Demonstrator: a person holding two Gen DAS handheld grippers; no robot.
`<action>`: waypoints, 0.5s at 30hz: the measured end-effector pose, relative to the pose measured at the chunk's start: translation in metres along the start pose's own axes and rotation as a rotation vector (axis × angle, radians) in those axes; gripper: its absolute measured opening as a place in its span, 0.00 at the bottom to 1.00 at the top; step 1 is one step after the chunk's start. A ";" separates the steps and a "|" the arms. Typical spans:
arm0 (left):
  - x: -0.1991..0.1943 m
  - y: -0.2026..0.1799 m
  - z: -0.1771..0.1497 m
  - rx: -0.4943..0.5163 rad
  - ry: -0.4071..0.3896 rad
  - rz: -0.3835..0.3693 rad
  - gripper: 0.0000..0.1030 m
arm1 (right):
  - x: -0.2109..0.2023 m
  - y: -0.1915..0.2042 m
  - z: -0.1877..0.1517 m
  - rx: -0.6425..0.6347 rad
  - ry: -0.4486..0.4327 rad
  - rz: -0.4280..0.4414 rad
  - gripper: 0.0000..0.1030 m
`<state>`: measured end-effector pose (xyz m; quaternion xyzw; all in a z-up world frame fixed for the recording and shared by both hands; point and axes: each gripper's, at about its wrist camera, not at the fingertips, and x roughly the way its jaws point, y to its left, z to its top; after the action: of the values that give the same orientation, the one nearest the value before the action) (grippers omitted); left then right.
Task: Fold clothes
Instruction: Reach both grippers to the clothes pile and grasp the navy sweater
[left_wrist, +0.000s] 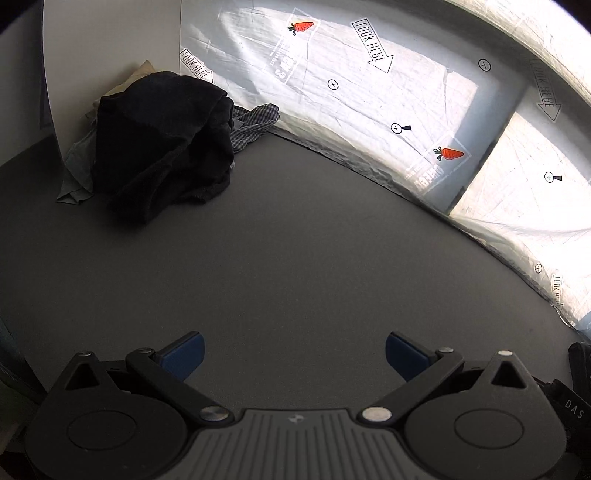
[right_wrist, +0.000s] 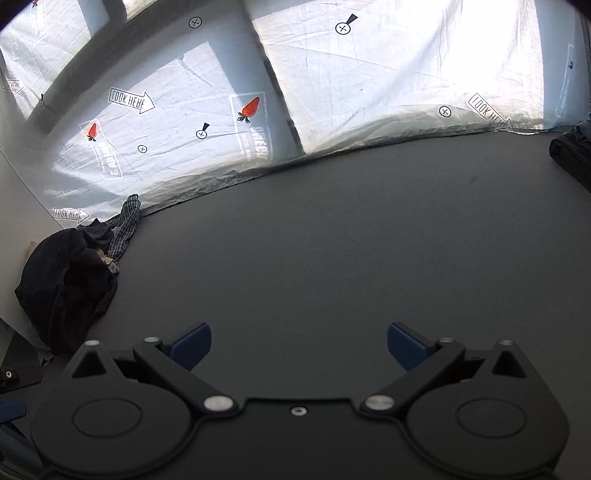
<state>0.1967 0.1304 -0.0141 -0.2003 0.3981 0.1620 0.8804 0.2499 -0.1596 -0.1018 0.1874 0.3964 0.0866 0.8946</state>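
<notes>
A heap of crumpled clothes (left_wrist: 159, 144) lies at the far left of the grey table (left_wrist: 295, 240), a black garment on top, a checked shirt (left_wrist: 255, 123) and a pale grey-green piece (left_wrist: 75, 173) poking out. My left gripper (left_wrist: 294, 354) hovers open over bare table, well short of the heap. In the right wrist view the same heap (right_wrist: 66, 284) sits at the left with the checked shirt (right_wrist: 125, 225) trailing behind it. My right gripper (right_wrist: 299, 347) is open too, nothing between its blue pads (right_wrist: 192, 345).
A white printed sheet (left_wrist: 369, 92) with carrots and "LOOK HERE" arrows hangs along the table's far edge. A white panel (left_wrist: 110, 44) stands behind the heap. Another dark folded pile (right_wrist: 572, 155) rests at the table's far right.
</notes>
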 end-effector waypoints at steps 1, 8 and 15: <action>0.008 0.011 0.012 -0.012 -0.004 -0.006 1.00 | 0.015 0.010 0.003 0.043 0.013 0.021 1.00; 0.082 0.101 0.092 -0.115 -0.085 0.067 0.92 | 0.129 0.070 0.021 0.330 0.174 0.220 1.00; 0.163 0.165 0.151 -0.094 -0.039 0.161 0.63 | 0.237 0.152 0.034 0.373 0.315 0.361 0.98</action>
<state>0.3222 0.3666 -0.0855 -0.2058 0.3875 0.2546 0.8618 0.4335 0.0424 -0.1797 0.4003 0.4994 0.1979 0.7424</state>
